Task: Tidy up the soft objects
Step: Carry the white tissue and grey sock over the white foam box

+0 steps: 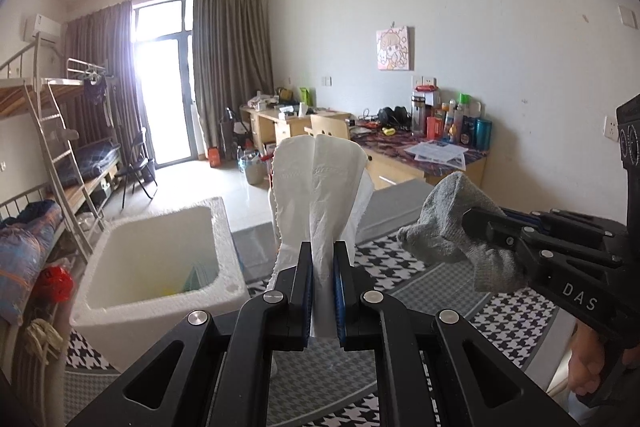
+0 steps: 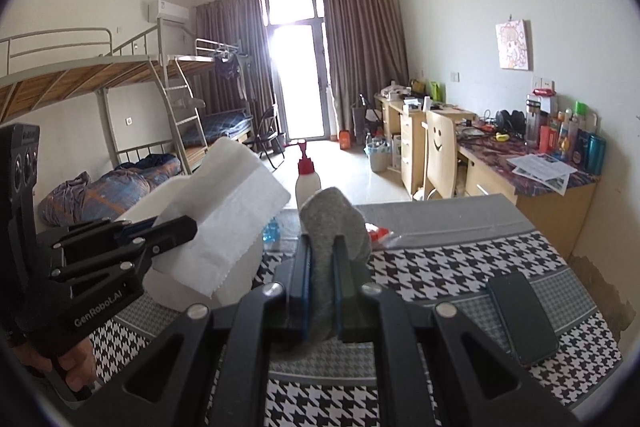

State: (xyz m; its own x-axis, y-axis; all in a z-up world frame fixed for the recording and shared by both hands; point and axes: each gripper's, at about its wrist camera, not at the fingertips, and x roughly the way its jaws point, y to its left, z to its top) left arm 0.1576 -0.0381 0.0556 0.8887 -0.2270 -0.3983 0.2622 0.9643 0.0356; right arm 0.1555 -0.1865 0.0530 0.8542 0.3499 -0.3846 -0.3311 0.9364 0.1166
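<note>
The left gripper (image 1: 323, 259) is clamped on a white paper towel (image 1: 316, 187) fanning above its jaws; the right gripper (image 2: 322, 259) pinches a grey sock (image 2: 334, 223) likewise

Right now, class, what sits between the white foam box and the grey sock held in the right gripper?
In the left wrist view, the white paper towel, clamped in the left gripper, stands between the foam box and the grey sock.

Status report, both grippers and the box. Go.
Left gripper shut on tissue. Right gripper shut on grey sock. Both held above the cloth. Foam box open at left, path clear.
</note>
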